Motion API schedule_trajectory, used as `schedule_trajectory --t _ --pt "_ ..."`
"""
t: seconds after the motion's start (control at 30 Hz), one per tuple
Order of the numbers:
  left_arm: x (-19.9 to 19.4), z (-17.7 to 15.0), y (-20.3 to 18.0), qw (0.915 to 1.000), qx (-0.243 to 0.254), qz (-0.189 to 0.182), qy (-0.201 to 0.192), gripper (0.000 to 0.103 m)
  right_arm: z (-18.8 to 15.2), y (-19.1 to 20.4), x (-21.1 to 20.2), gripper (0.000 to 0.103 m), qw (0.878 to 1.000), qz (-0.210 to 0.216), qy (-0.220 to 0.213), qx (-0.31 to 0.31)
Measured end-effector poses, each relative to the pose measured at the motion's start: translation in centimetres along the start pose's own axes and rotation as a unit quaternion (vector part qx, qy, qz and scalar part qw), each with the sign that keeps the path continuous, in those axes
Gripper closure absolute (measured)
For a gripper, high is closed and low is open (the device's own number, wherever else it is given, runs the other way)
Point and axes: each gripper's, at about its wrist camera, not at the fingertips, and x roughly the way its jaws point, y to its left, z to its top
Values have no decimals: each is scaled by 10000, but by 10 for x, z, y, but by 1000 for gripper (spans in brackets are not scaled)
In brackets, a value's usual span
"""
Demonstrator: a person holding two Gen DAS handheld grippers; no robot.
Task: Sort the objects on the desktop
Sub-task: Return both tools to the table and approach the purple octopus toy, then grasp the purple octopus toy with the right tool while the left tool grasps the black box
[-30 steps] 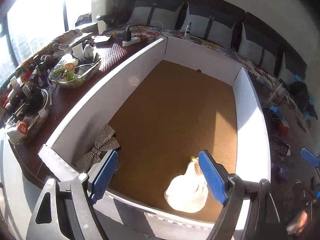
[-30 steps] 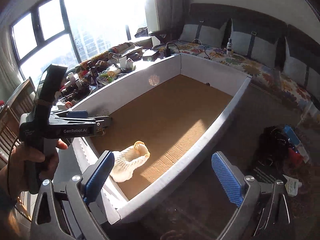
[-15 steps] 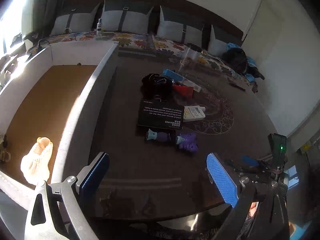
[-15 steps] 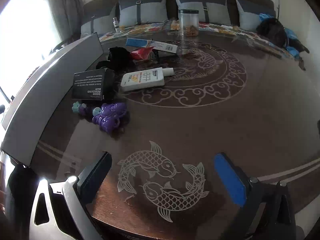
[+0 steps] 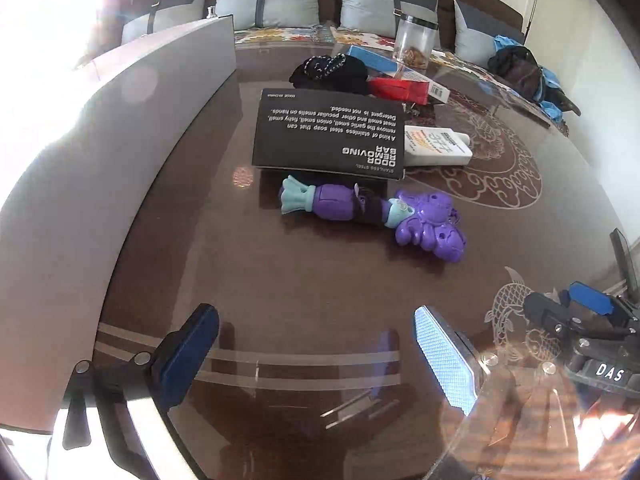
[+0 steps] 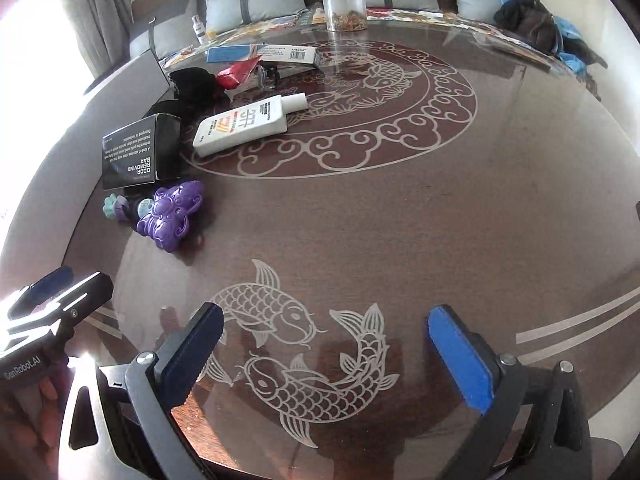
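Note:
My left gripper (image 5: 320,356) hangs open and empty over the dark glass table (image 5: 320,280). Ahead of it lies a purple and teal toy (image 5: 372,216), with a black box (image 5: 328,136) labelled odor removing bar just behind. My right gripper (image 6: 328,356) is also open and empty above the etched fish pattern. From it, the purple toy (image 6: 172,216), black box (image 6: 136,152) and white bottle (image 6: 248,124) lie to the upper left. Each gripper shows at the edge of the other's view: the right gripper (image 5: 588,312) and the left gripper (image 6: 52,304).
The white wall of a large box (image 5: 100,160) runs along the left. Farther back sit a black pouch (image 5: 332,72), a red packet (image 5: 396,90), a blue and white carton (image 6: 264,54) and a clear jar (image 6: 344,0). A cushioned bench lines the far side.
Both views swung from the white box holding a cream sock and a bow to the cluttered tabletop on its right. Both grippers dropped lower, and the left jaws widened slightly.

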Motion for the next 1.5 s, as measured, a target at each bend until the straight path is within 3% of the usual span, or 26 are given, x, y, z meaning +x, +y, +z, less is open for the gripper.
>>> schedule_trajectory --t 0.1,0.27,0.93,1.17,1.27,1.33,1.4,1.47,1.5 --pt "-1 -2 8 9998 -198 -69 -19 4 0 4 2 0 9998 -128 -44 -109" --pt "-3 -5 5 9999 -70 13 -121 4 -1 13 7 0 9983 -437 -125 -368" --pt "8 -6 0 9996 37 280 9 0 -12 13 6 0 9961 -444 -649 -411" --pt "9 -4 20 9974 -438 564 20 0 1 21 10 0 9973 -253 -221 -648" --pt "9 -3 22 9971 -479 594 17 0 19 50 11 0 9891 293 -315 -1410" --pt "9 -3 26 9958 -580 707 1 0 35 76 14 0 9779 370 -379 -2023" --pt "7 -4 35 9954 -759 582 6 0 51 98 19 3 9659 509 -370 -2511" --pt "4 -4 39 9952 -842 488 7 0 67 117 32 4 9570 628 -141 -2827" --pt "4 -5 41 9950 -884 457 5 0 72 125 40 9 9522 744 60 -2961"
